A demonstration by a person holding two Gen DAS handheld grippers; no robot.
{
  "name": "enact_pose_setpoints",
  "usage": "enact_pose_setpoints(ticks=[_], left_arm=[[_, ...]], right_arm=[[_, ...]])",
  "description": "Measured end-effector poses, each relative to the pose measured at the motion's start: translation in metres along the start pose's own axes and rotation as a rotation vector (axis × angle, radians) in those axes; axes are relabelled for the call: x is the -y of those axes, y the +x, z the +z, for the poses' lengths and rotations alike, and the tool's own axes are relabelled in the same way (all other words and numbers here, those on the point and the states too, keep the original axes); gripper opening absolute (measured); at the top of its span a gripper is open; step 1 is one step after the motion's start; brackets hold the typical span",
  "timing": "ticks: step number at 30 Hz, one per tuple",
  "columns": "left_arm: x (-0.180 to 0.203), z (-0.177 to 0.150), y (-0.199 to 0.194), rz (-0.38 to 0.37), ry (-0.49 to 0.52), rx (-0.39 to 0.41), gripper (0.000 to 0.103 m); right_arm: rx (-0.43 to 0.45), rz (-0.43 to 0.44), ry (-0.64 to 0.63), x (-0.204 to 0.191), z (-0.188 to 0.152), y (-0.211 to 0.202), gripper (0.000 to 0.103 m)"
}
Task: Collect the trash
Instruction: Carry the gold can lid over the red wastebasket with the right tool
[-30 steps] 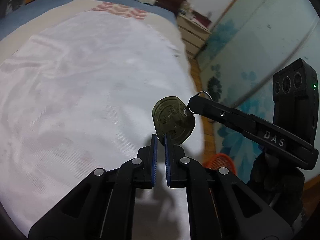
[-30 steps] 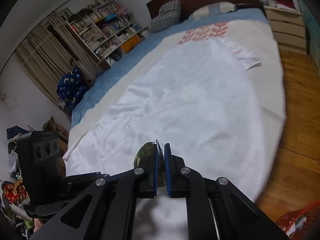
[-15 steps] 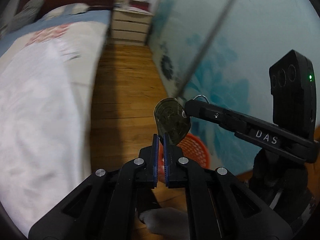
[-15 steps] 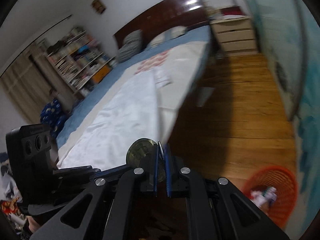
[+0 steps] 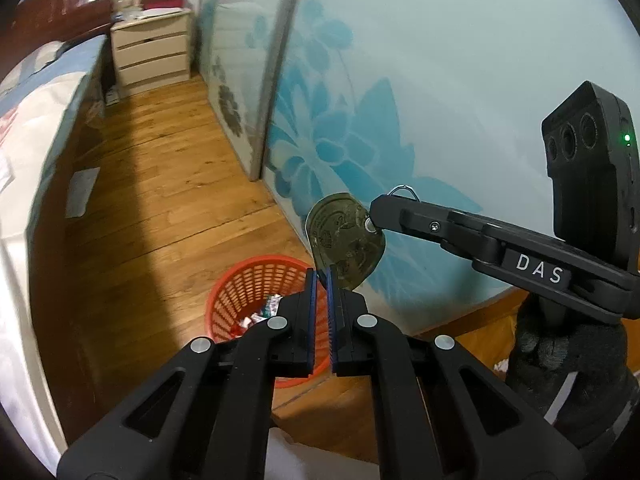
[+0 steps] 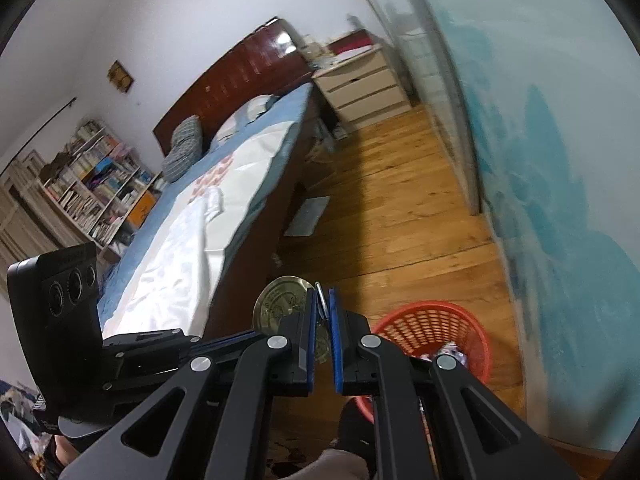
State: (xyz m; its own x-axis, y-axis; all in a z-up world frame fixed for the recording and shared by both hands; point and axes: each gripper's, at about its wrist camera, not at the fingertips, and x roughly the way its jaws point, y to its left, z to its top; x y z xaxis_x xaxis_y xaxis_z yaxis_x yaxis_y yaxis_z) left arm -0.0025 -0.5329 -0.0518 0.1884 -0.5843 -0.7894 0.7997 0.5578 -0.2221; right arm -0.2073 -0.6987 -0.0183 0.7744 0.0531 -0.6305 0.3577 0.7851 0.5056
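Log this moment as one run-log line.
left gripper: shut on can lid | right gripper: shut on can lid | orange basket: below

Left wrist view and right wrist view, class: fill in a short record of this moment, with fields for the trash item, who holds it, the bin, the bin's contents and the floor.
Trash item: round, flat metal can lid, dull gold-green, with a pull ring.
Held by: left tool pinches its lower edge; right tool pinches the ring side.
Bin: orange mesh basket, standing on the floor near the blue flowered sliding door.
Bin contents: a few crumpled wrappers.
Lid position: appears above the basket's rim, not yet released.
Floor: wooden boards, beside the bed.
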Motion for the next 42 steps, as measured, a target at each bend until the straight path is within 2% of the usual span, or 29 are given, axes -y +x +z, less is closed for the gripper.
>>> enact_pose_setpoints(ticks=[6,14,20,26,42], left_arm=[[0.007,-0.005,0.046,-0.026,0.037,-0.064,0.005],[-0.002,-0.025,0.093,-0.048,0.034,-0.149,0.005],[-0.008,-0.037,0.121,-0.067,0.005,-0.173,0.005],[-0.014,-0.046,0.131,-0.094,-0.026,-0.177,0.005],[-0.027,-0.058,0.142,-0.113,-0.07,-0.151,0.005]], right_arm=[[-0.034,-0.038,0.055,0.049,-0.01,0.017,0.008],[-0.106,-0.072,0.108,0.086,-0.039,0.058,0.008],[-0.145,-0.107,0.121,0.089,-0.054,0.092,0.009],[-0.178,-0.132,0.112,0.096,-0.061,0.113,0.009],[-0.207,-0.167,0.092,0.088,-0.064,0.135,0.01]])
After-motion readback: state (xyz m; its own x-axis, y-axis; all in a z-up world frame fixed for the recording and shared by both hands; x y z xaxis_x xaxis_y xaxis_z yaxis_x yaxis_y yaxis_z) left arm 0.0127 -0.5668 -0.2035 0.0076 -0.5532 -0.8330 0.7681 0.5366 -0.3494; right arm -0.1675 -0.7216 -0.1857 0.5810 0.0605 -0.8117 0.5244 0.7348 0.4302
